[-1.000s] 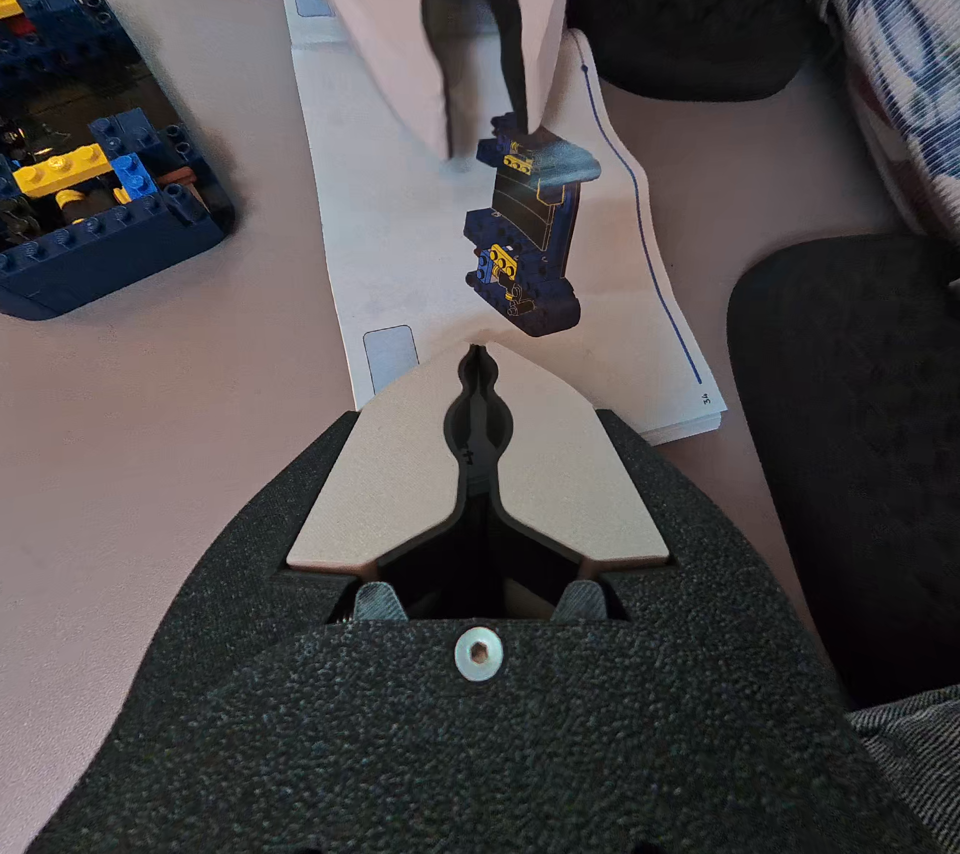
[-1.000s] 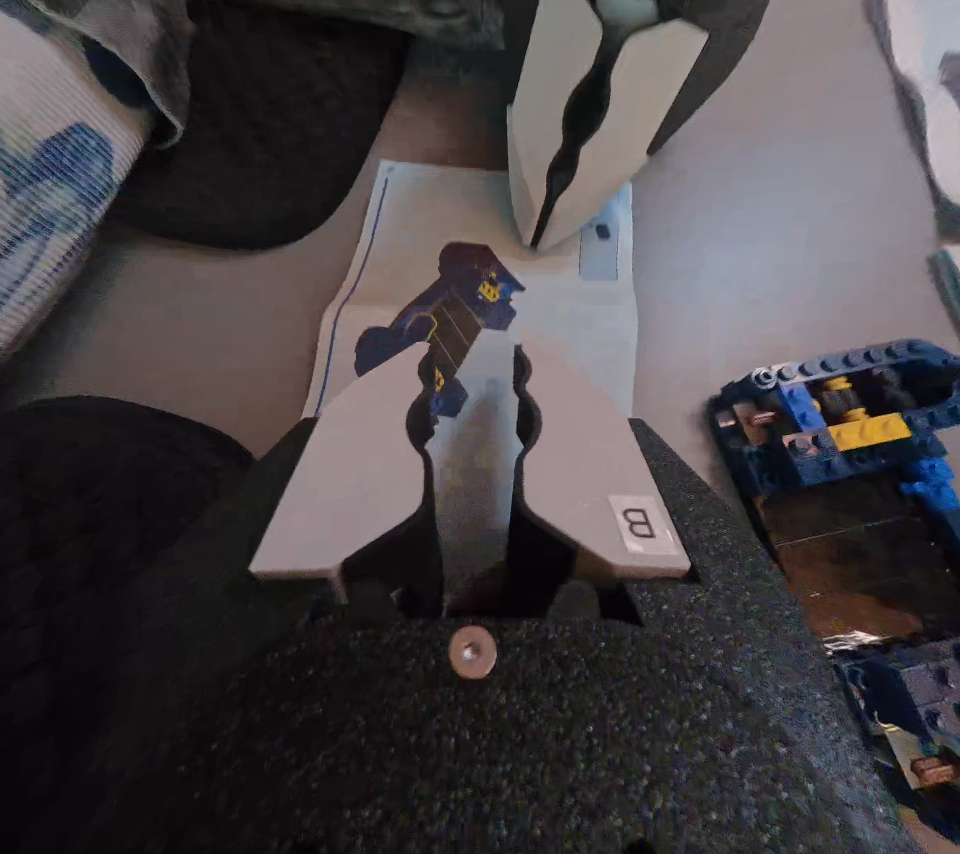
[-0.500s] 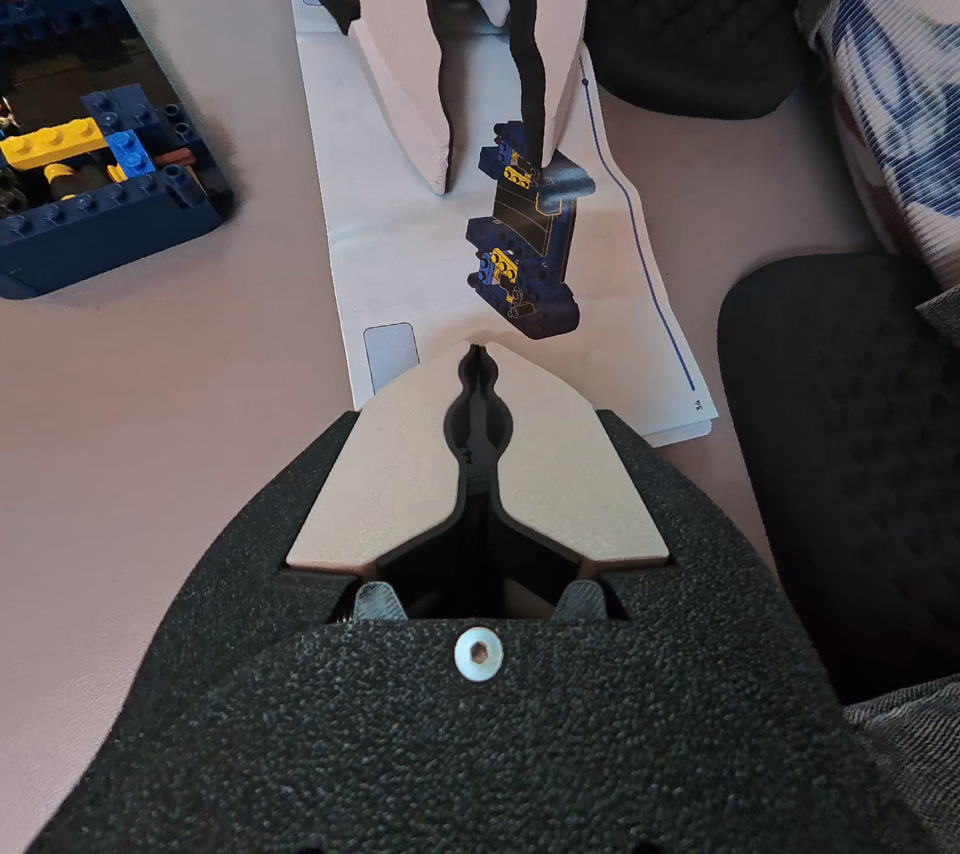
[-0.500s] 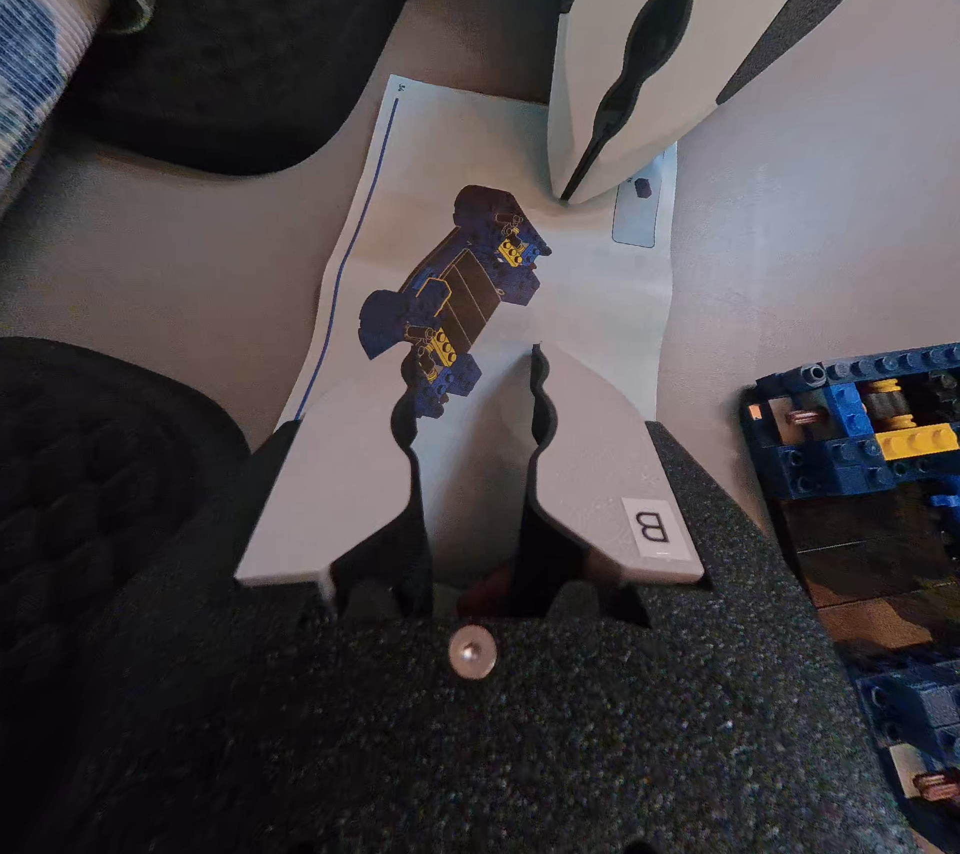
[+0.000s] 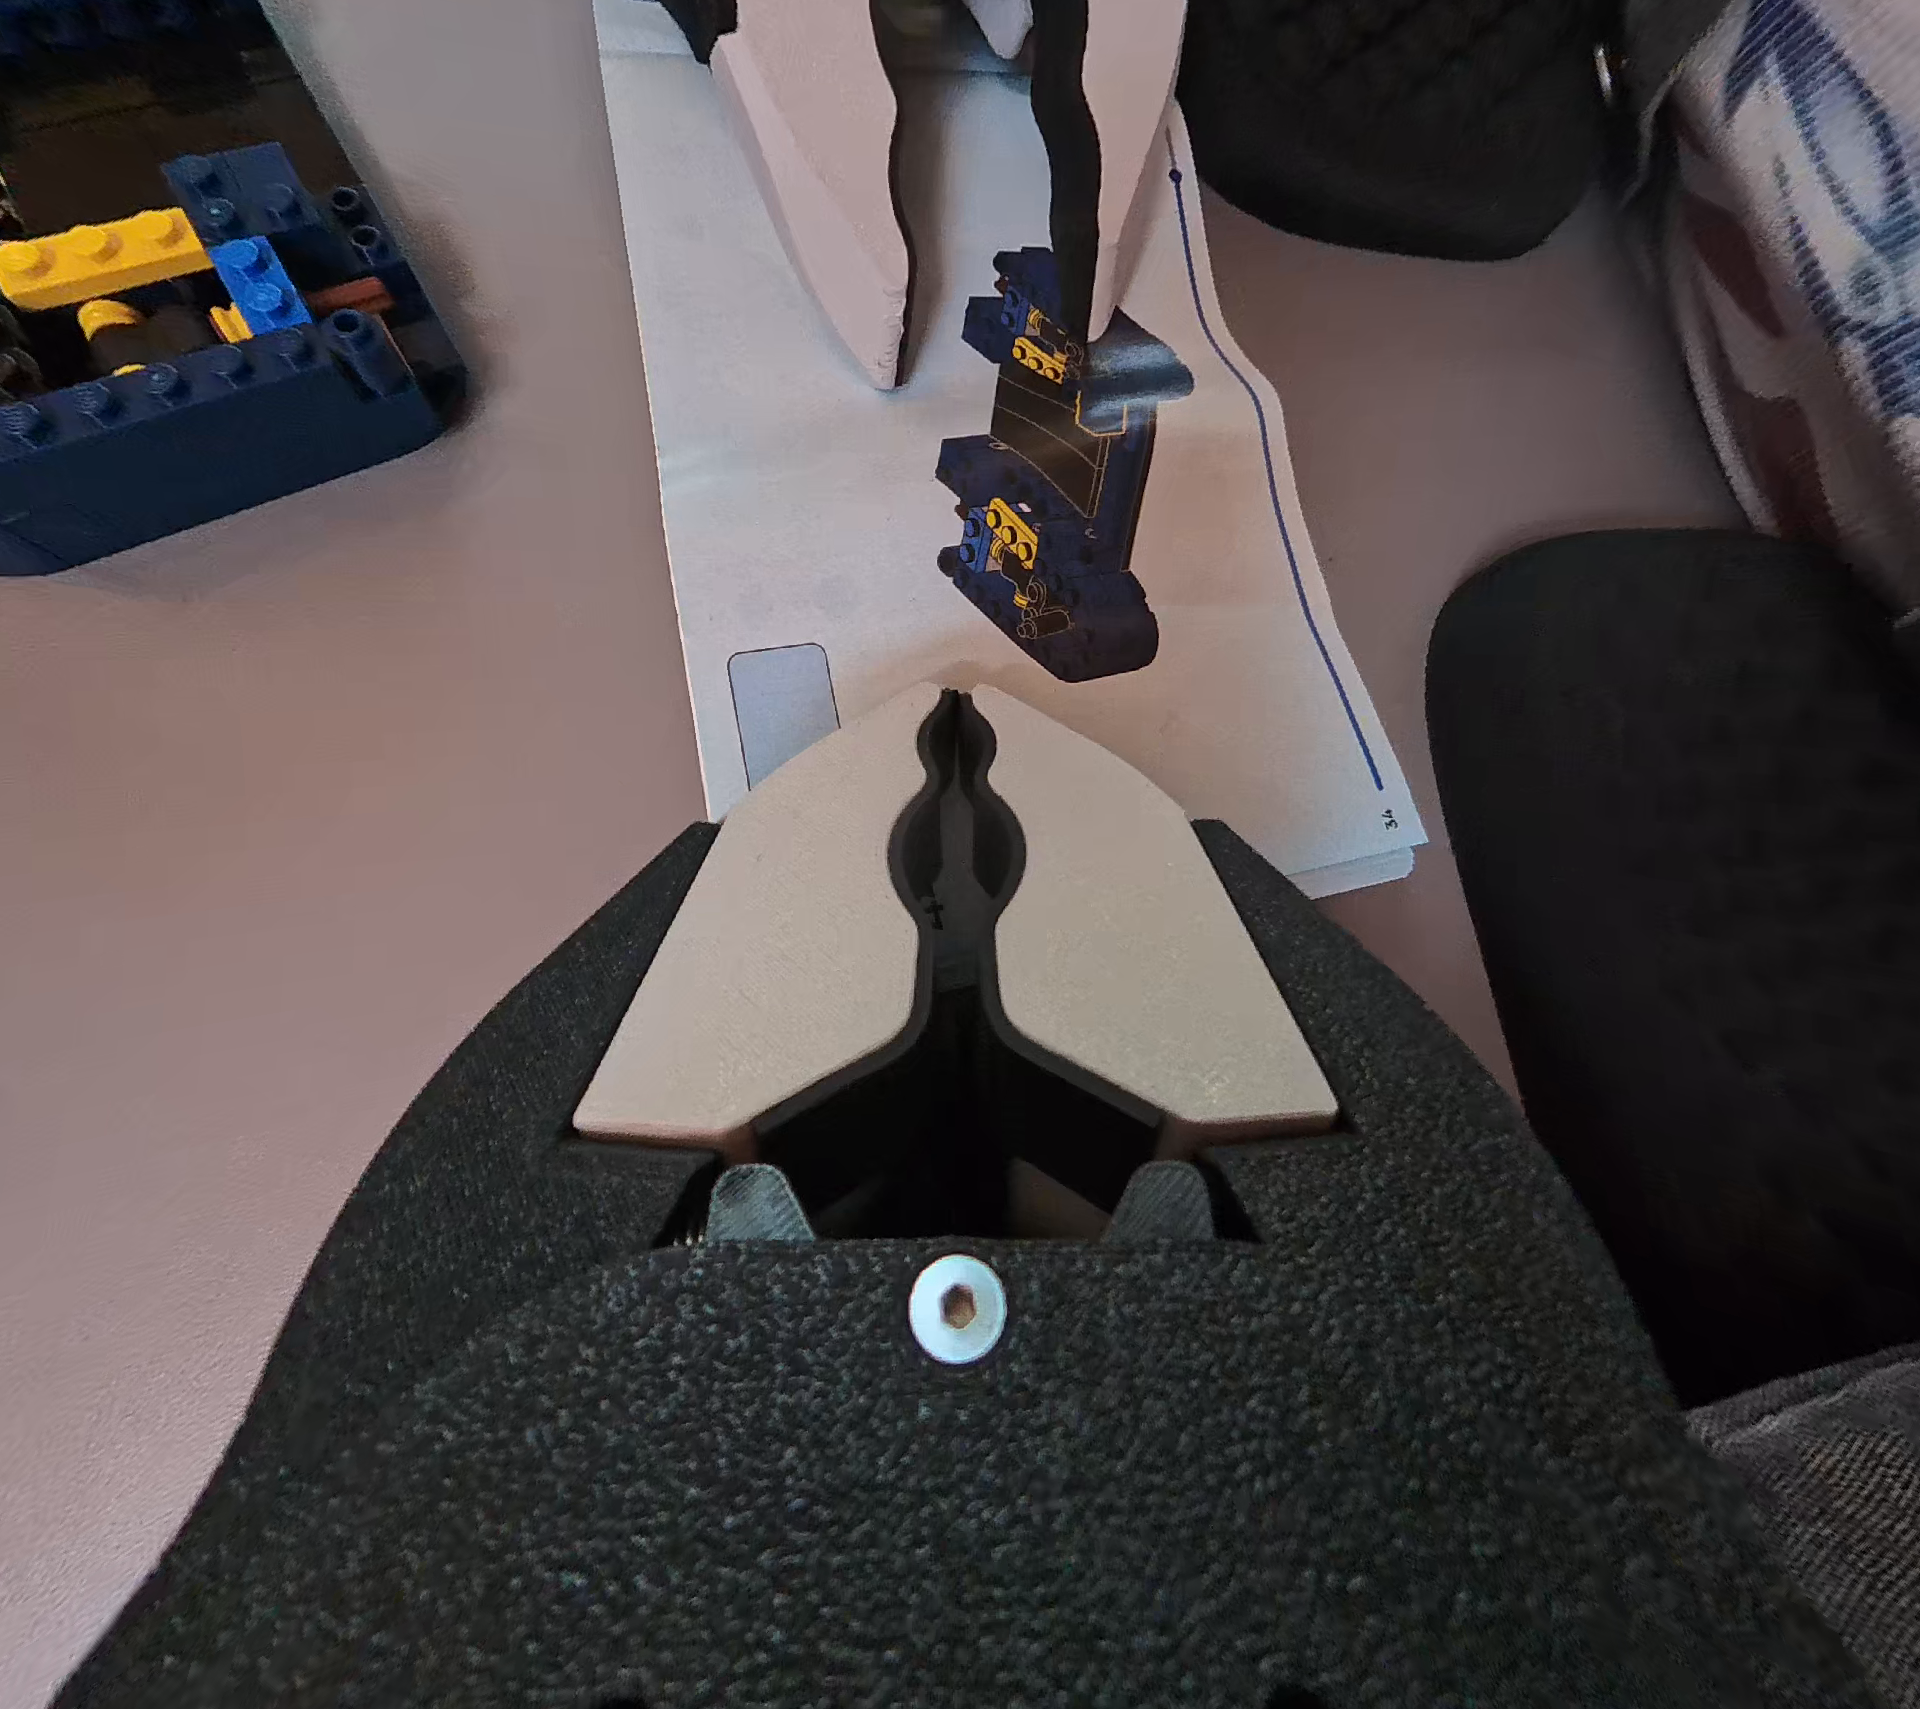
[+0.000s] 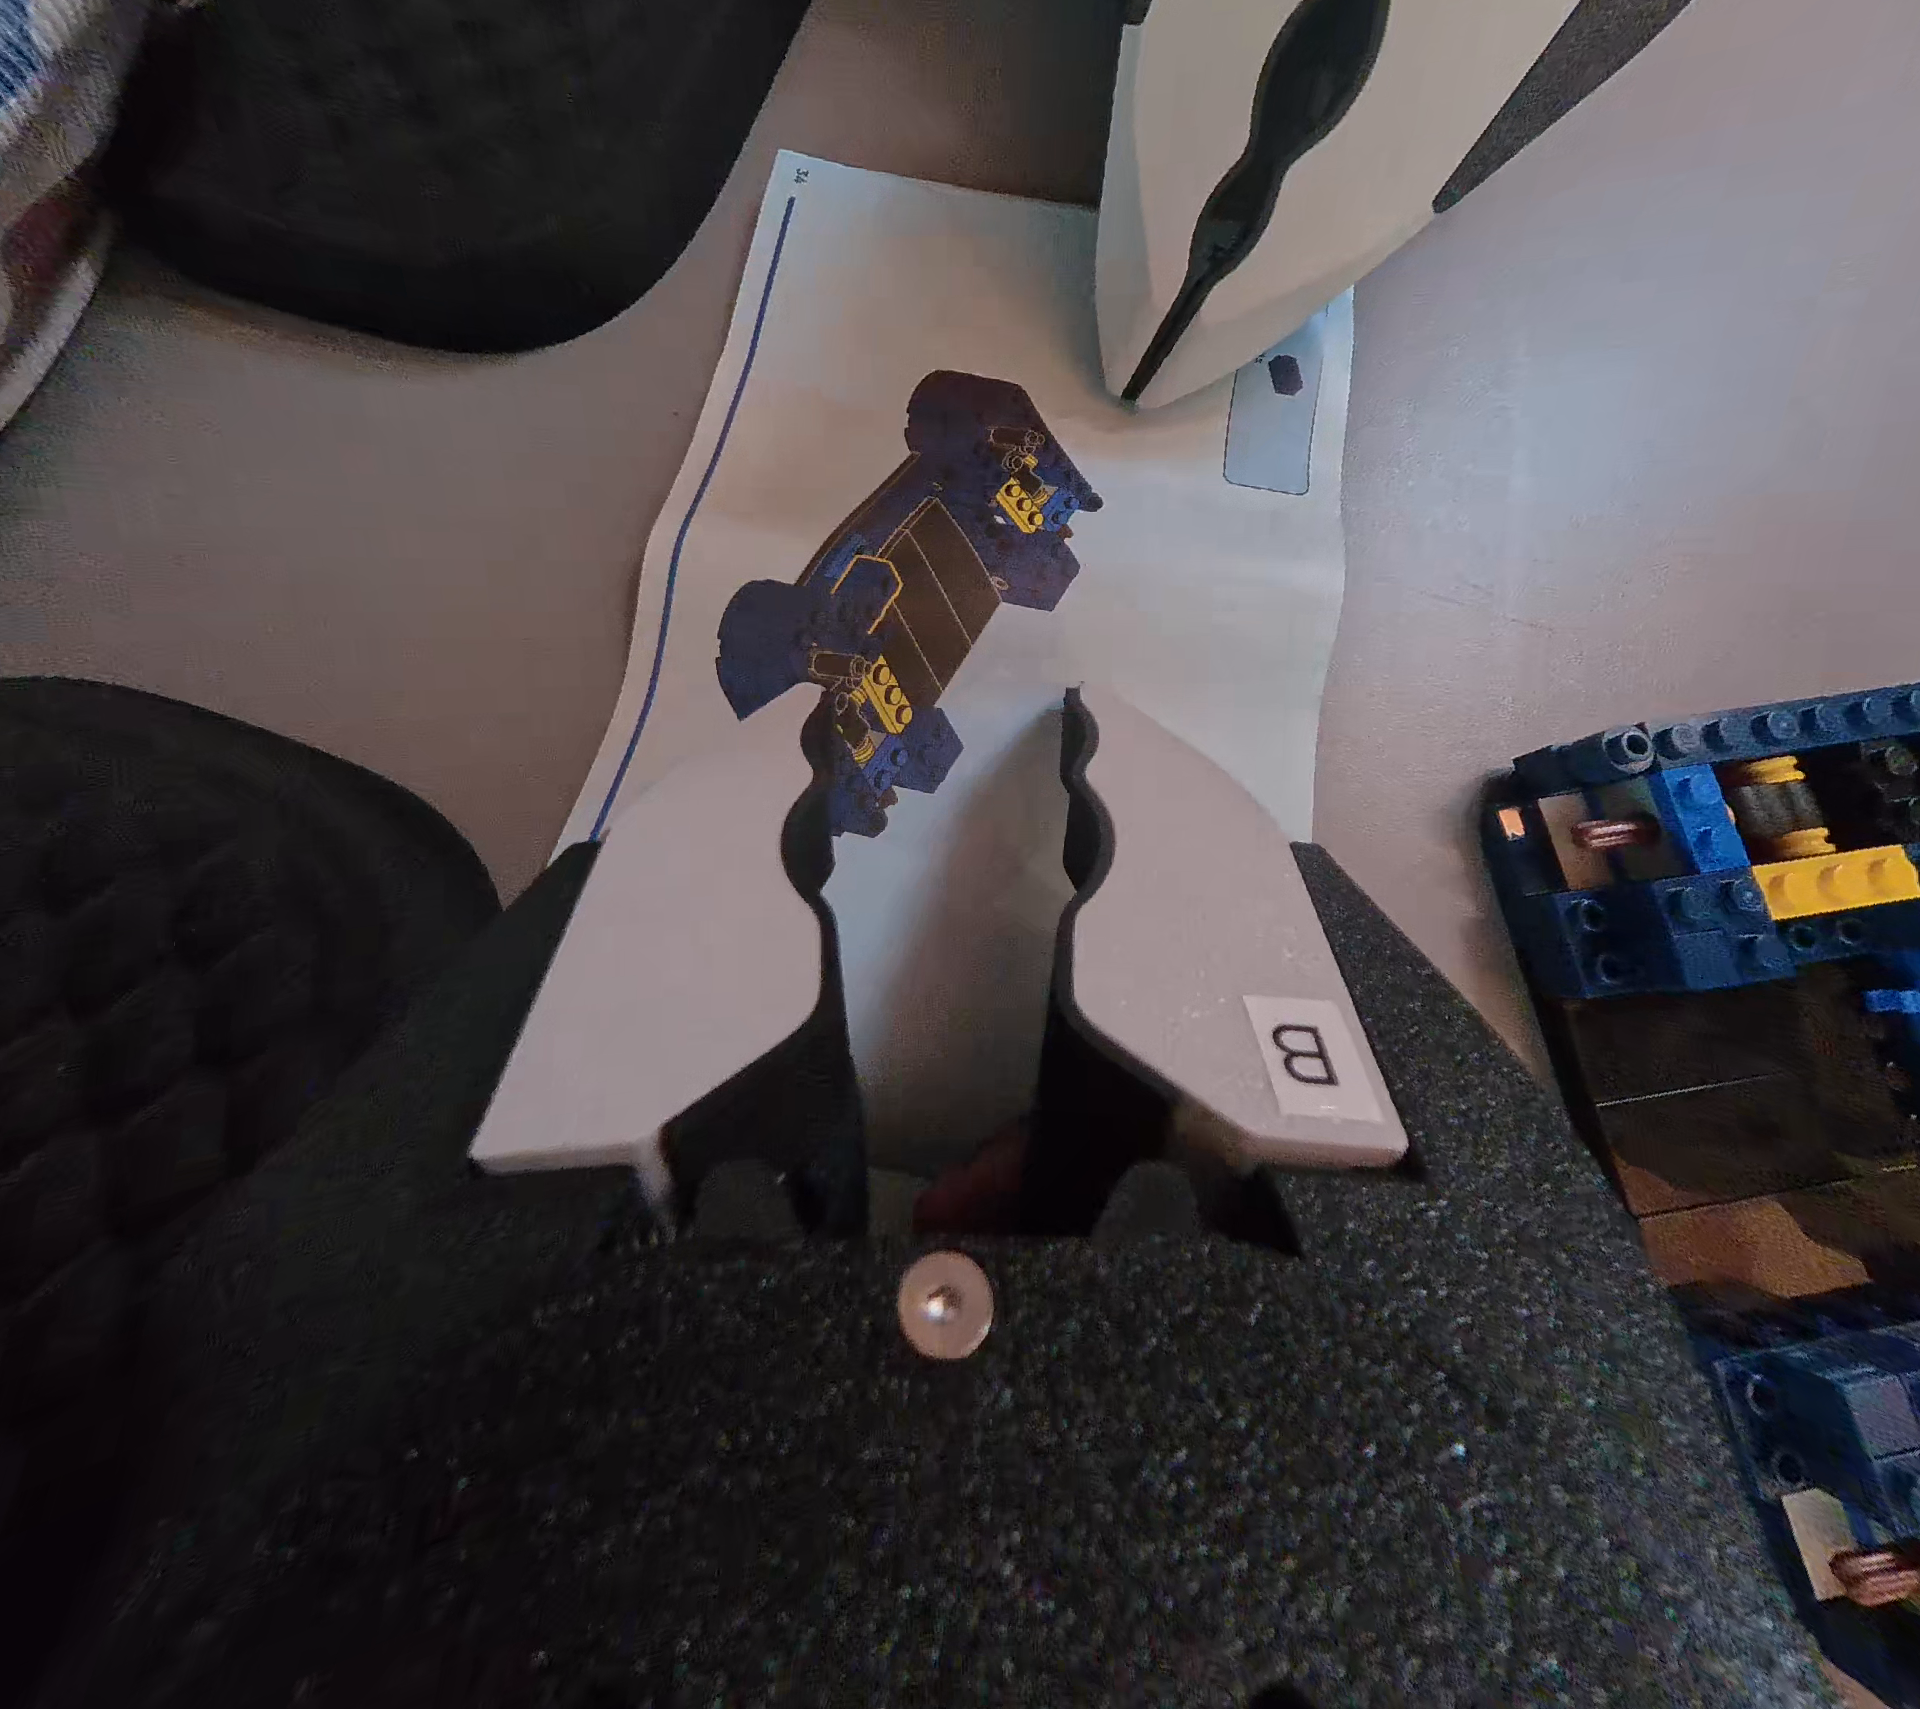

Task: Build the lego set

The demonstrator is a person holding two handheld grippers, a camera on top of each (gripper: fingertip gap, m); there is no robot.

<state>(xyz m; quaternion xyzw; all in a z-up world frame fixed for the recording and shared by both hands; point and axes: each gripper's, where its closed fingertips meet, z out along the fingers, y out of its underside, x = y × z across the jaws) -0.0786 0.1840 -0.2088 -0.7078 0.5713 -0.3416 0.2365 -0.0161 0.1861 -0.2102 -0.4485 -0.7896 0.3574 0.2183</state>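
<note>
White printed instruction booklet (image 5: pixel 831 454): laid flat on pale table (image 5: pixel 312 776), beside dark blue brick model (image 5: pixel 156 371). Left hand-held gripper (image 5: pixel 951 703): fingertips closed together, empty, pressed at near edge. Right hand-held gripper (image 6: pixel 935 786): parted, empty, poised above the page.

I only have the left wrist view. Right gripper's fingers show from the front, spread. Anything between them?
Observer: No. The right wrist view looks along the right gripper and only the instruction booklet page shows through the gap; the pads touch nothing.
Operator: My own tips, shut on the paper?
Observer: The left gripper is shut, its tip down at the page beside the small grey box; contact with the paper I cannot tell.
Operator: What's in that box? My fingers cover part of it.
Observer: A small dark printed part.
</note>
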